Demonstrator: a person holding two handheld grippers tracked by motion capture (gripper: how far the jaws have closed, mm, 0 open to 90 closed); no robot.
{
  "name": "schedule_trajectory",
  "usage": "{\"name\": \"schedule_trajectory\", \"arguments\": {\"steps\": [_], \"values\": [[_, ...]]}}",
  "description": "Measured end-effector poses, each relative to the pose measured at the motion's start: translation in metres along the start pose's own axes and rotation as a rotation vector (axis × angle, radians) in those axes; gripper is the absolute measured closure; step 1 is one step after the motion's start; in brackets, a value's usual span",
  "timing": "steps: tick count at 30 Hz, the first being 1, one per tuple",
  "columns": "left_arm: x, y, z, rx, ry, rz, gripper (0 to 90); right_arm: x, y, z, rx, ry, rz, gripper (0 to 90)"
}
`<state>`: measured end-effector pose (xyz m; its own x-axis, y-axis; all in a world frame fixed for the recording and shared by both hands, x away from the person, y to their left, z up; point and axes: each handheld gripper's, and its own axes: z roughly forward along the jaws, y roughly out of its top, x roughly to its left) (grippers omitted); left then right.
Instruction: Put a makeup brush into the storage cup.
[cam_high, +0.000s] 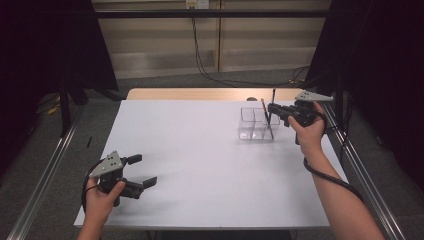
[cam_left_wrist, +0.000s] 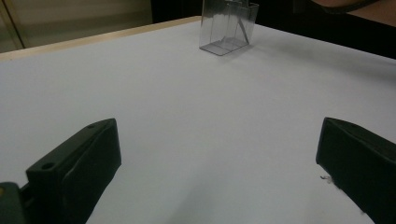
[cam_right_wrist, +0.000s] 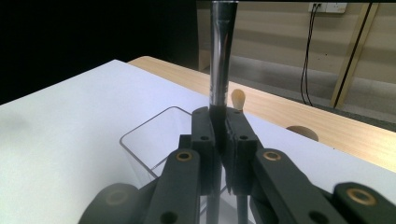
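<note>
My right gripper (cam_high: 272, 108) is at the far right of the white table (cam_high: 200, 165), shut on a slim dark brush (cam_high: 272, 114) that stands nearly upright. The brush's lower end reaches into a clear compartment box (cam_high: 254, 125). In the right gripper view the jaws pinch the dark handle just under the brush's silver ferrule (cam_right_wrist: 221, 60), above the clear box (cam_right_wrist: 149, 140). A second brush with a pale rounded tip (cam_right_wrist: 238, 98) leans in the box behind. My left gripper (cam_high: 143, 170) rests near the front left, open, with nothing between its jaws (cam_left_wrist: 219, 163).
The table's wooden far edge (cam_high: 200, 93) lies just beyond the box. A small rounded brown object (cam_right_wrist: 301, 132) sits near that edge. Metal rails (cam_high: 45, 175) run along both sides of the table. The clear box (cam_left_wrist: 229, 25) stands far from my left gripper.
</note>
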<state>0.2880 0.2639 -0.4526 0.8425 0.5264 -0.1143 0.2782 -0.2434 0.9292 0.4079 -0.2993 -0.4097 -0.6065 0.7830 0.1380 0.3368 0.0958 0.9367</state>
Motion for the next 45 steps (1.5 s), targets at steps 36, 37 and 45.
{"name": "schedule_trajectory", "arguments": {"steps": [36,37,45], "values": [[-0.001,0.001,0.001,-0.002,-0.001,0.010,0.0,0.010,-0.010,-0.012,-0.014,0.052,0.035,17.8],[-0.001,0.000,0.001,-0.004,-0.003,0.008,0.0,0.011,-0.010,-0.012,-0.019,0.050,0.031,16.8],[0.000,0.002,0.002,-0.008,-0.001,0.010,0.0,0.018,-0.013,-0.018,-0.024,0.058,0.008,12.6]]}}
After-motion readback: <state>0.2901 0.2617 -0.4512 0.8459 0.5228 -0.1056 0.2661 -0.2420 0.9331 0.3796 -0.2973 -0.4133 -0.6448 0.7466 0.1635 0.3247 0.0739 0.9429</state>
